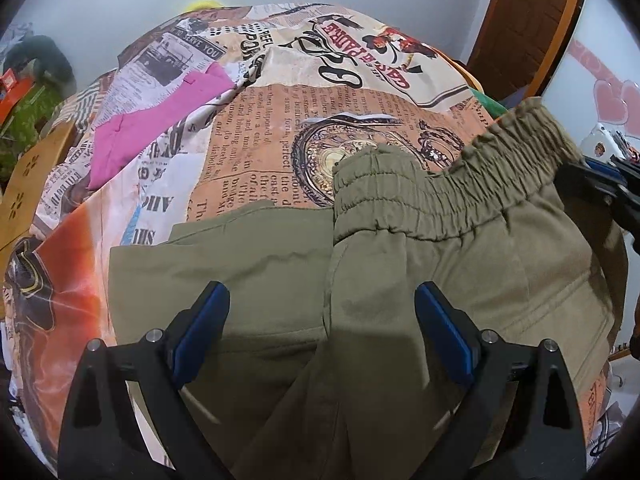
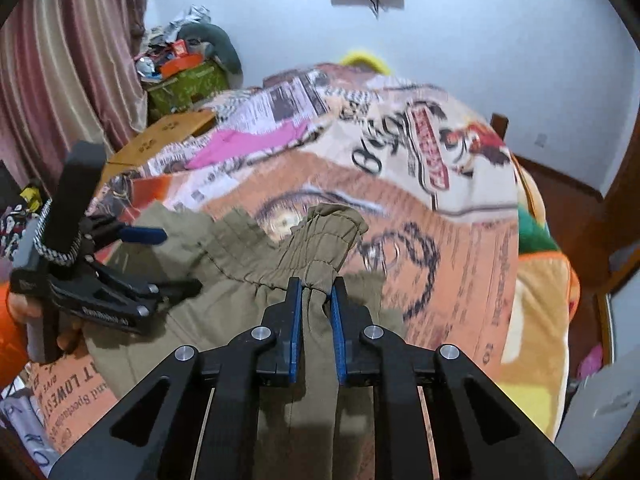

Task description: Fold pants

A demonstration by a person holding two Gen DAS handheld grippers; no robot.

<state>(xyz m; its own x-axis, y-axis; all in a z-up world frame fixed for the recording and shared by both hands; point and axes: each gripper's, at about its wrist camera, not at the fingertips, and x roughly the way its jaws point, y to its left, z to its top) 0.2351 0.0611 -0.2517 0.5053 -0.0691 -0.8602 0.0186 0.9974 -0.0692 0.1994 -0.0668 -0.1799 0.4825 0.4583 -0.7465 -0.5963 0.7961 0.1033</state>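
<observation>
Olive green pants (image 1: pixel 400 264) lie on a bed, the elastic waistband (image 1: pixel 472 184) bunched and partly raised on the right. My left gripper (image 1: pixel 322 300) hovers just over the pants with its blue-padded jaws wide apart and nothing between them. My right gripper (image 2: pixel 316 292) is shut on a fold of the pants (image 2: pixel 248 264) just below the waistband (image 2: pixel 316 236) and lifts it. The left gripper (image 2: pixel 176 260) shows at the left of the right wrist view, open over the fabric. The right gripper appears at the right edge of the left wrist view (image 1: pixel 612 192).
The bed is covered by a newspaper-print blanket (image 1: pixel 256 128). A pink garment (image 1: pixel 160 128) lies on it further back. A wooden stool (image 2: pixel 160 140) and a cluttered pile (image 2: pixel 180 68) stand left of the bed; a wooden door frame (image 1: pixel 532 28) is at the right.
</observation>
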